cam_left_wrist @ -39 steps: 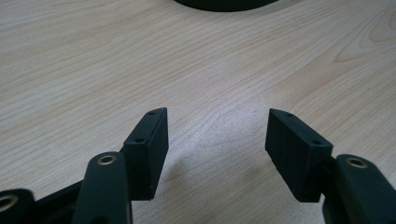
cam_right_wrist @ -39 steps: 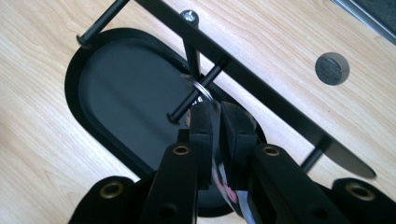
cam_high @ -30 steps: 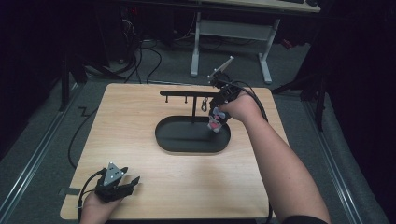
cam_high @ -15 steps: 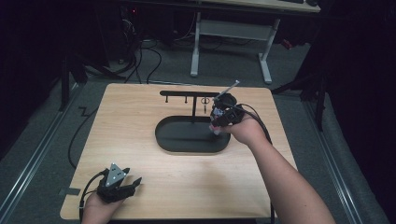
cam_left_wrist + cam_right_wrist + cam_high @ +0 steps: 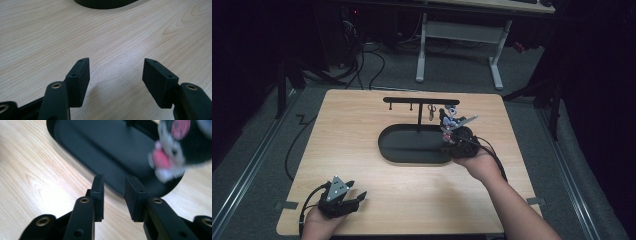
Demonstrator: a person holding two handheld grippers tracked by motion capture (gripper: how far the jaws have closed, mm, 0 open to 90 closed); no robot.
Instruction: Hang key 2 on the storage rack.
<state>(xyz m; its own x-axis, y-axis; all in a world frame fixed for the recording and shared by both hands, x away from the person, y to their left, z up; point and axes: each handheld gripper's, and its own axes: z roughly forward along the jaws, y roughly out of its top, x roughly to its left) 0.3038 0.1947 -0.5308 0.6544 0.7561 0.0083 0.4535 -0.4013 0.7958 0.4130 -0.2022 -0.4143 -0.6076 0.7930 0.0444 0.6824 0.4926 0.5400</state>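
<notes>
A black oval tray [image 5: 402, 150] carries a T-shaped black stand [image 5: 419, 102] with small hooks under its bar. A little grey, pink and black charm [image 5: 451, 116] hangs by the bar's right end, and it looks blurred in the right gripper view [image 5: 172, 150]. My right gripper [image 5: 451, 136] hovers just in front of the charm over the tray's right end. Its jaws [image 5: 114, 180] are open with nothing between them. My left gripper [image 5: 343, 199] rests at the table's front left, and its jaws [image 5: 116, 65] stand wide open over bare wood.
A small metal ring [image 5: 432, 110] hangs from the bar next to the post. The wooden table [image 5: 362, 125] stands on a grey floor. Beyond its far edge are cables and a white desk frame [image 5: 457, 45].
My right gripper has drawn back from the bar toward the person and lower, leaving the charm hanging by the bar. The left gripper has stayed put.
</notes>
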